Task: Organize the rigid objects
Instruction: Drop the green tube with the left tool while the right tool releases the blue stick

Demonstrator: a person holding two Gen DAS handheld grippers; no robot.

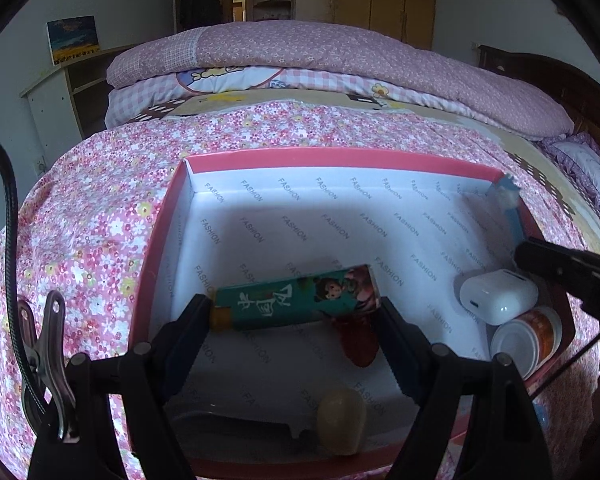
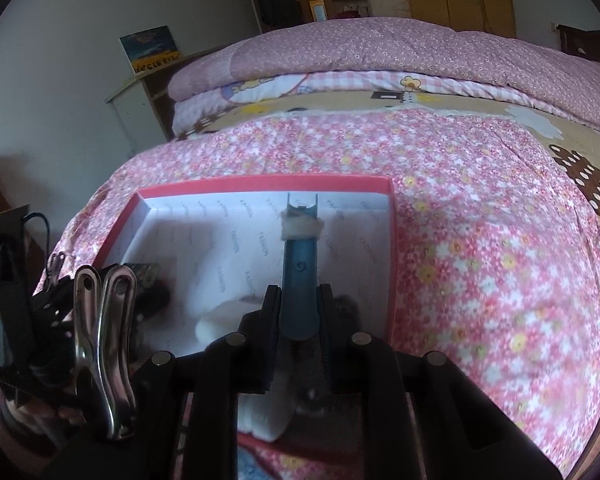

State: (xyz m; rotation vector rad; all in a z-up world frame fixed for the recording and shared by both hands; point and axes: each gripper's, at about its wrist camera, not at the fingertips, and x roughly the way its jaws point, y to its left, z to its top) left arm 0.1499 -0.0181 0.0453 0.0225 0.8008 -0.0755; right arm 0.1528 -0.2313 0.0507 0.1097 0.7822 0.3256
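A red-rimmed box (image 1: 340,158) with a white lining lies on the flowered bed. My left gripper (image 1: 296,308) is shut on a green tube with a cartoon girl (image 1: 296,300), held crosswise over the box floor. My right gripper (image 2: 298,312) is shut on a blue tool with a white wrapped tip (image 2: 300,280), held over the box (image 2: 260,180); the tool's tip shows in the left wrist view (image 1: 508,200). In the box lie a white earbud case (image 1: 496,296), a white and orange jar (image 1: 528,340), a red object (image 1: 360,340) and a cream oval object (image 1: 340,420).
The box sits on a pink flowered sheet (image 1: 100,220). Folded quilts (image 1: 340,56) lie behind it. A white shelf unit (image 1: 60,96) stands by the wall at left. A dark flat object (image 1: 236,428) lies at the near edge of the box.
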